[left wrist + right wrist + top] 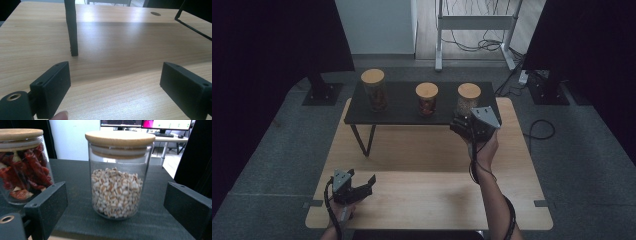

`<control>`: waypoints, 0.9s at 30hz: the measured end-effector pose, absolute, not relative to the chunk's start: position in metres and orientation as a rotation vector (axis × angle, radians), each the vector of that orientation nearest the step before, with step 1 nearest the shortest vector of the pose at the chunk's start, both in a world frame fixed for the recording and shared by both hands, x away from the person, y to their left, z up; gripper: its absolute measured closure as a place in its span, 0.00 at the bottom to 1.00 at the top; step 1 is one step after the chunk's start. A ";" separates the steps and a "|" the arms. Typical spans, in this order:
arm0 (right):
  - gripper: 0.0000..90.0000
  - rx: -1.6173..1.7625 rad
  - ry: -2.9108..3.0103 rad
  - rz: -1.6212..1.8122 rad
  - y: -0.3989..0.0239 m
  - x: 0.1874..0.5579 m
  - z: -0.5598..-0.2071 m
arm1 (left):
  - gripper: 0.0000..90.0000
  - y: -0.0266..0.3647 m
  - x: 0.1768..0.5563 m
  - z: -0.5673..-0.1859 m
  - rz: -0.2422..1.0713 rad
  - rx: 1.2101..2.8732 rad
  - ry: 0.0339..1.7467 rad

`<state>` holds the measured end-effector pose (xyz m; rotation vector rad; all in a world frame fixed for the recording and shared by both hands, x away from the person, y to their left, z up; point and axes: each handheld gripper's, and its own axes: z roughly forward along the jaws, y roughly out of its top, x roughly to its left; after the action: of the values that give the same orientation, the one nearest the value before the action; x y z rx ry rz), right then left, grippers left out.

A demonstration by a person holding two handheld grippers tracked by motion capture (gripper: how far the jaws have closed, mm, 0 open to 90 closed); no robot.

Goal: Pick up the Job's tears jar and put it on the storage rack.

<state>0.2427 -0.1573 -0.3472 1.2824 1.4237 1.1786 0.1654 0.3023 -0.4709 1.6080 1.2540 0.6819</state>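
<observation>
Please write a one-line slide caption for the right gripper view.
Open right gripper faces a bamboo-lidded glass jar of pale grains on the dark shelf, beside a jar of dried red chillies.

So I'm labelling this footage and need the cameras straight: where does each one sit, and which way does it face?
High view: above the person's side, looking forward and down on the wooden table, the black shelf and both forearms with their tongs.
Left gripper view: rides the left tongs, low over the tabletop, facing a shelf leg; open jaws and a fingertip show.
Right gripper view: rides the right tongs, facing the grain jar and the chilli jar; open jaws show.
Shared: the high and right gripper views both show the grain jar.
</observation>
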 end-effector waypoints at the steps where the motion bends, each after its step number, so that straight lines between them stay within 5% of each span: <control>1: 0.05 1.283 1.419 1.181 -0.157 0.240 -0.349 | 0.10 0.302 0.165 -0.471 0.683 1.607 1.254; 27: 0.05 1.304 1.354 1.283 -0.175 0.186 -0.390 | 0.10 0.300 0.165 -0.471 0.683 1.618 1.251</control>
<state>0.1858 -0.1753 -0.3905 1.3040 1.3544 1.2826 0.1648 0.2997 -0.4709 1.6179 1.2508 0.6832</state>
